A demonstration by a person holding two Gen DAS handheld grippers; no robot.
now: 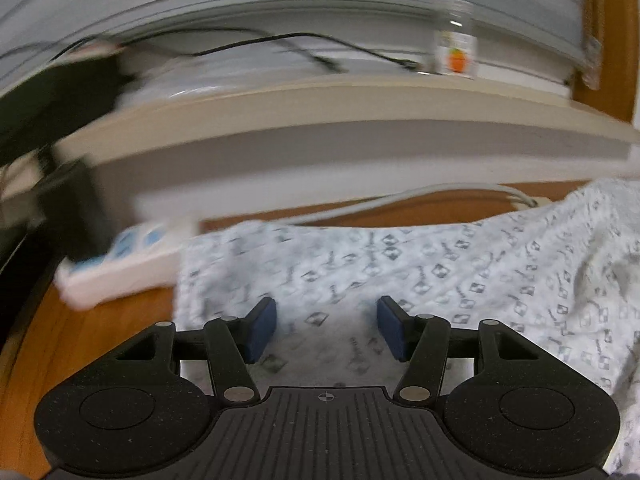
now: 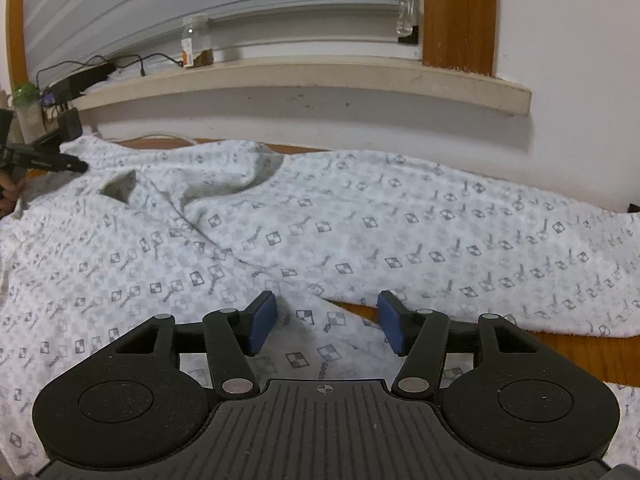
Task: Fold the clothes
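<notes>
**Both grippers open over patterned garment on wooden bench**

Left gripper [image 1: 327, 330]: fingers [image 1: 262, 330] spread wide, blue pads apart, nothing held. Hovering over one end of the garment [image 1: 440, 280], white with grey diamond-check print, lying on the bench [image 1: 60, 340]. Left wrist view heavily motion-blurred. White power strip [image 1: 120, 268] with blue switches on bench just beside garment's end, touching or overlapping it, cannot tell which. White cable [image 1: 400, 198] along the bench's far edge by the wall. Window sill [image 1: 320, 108] above, carrying a small jar [image 1: 456, 54] with orange label and a black cable [image 1: 280, 40].

Right gripper [image 2: 327, 328]: fingers [image 2: 262, 328] likewise wide open, gripping nothing. Positioned over garment's near hem, where a strip of bare bench [image 2: 560, 344] shows between two fabric layers. Garment [image 2: 320, 232] spread across most of the bench, running along the far edge, rumpled with a raised fold and grey inner lining showing near the far middle. Left gripper [image 2: 60, 162] visible in right wrist view at the garment's far-left end, tips at or just above the fabric; contact unclear. Part of a hand [image 2: 8, 196] behind it. Black adapter [image 2: 80, 78] on sill, green-capped bottle [image 2: 26, 112] near the bench's far-left corner.
</notes>
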